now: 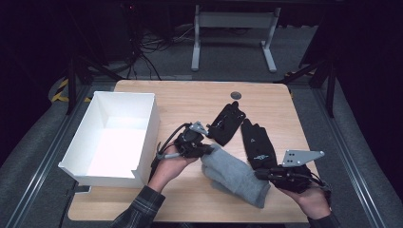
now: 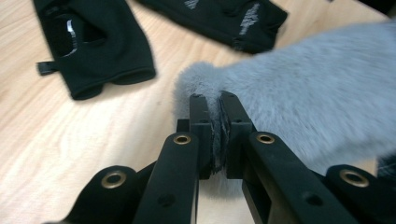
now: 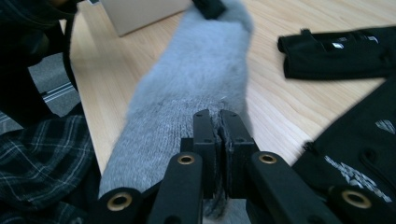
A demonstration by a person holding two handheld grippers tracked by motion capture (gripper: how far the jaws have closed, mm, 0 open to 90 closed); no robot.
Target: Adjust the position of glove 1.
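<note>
Now both grippers pinch the grey fleece glove (image 1: pixel 235 175) at opposite ends: the left gripper (image 1: pixel 207 149) clamps its end nearer the white box (image 1: pixel 142 137), the right gripper (image 1: pixel 264 174) its far end, beside two black gloves (image 1: pixel 256 140).

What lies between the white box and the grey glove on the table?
In the high view, the left gripper and its hand lie between the white box and the grey glove.

fuzzy grey glove (image 1: pixel 235 175), stretched lengthwise, lifted off the wooden table, pinched at both ends
</note>
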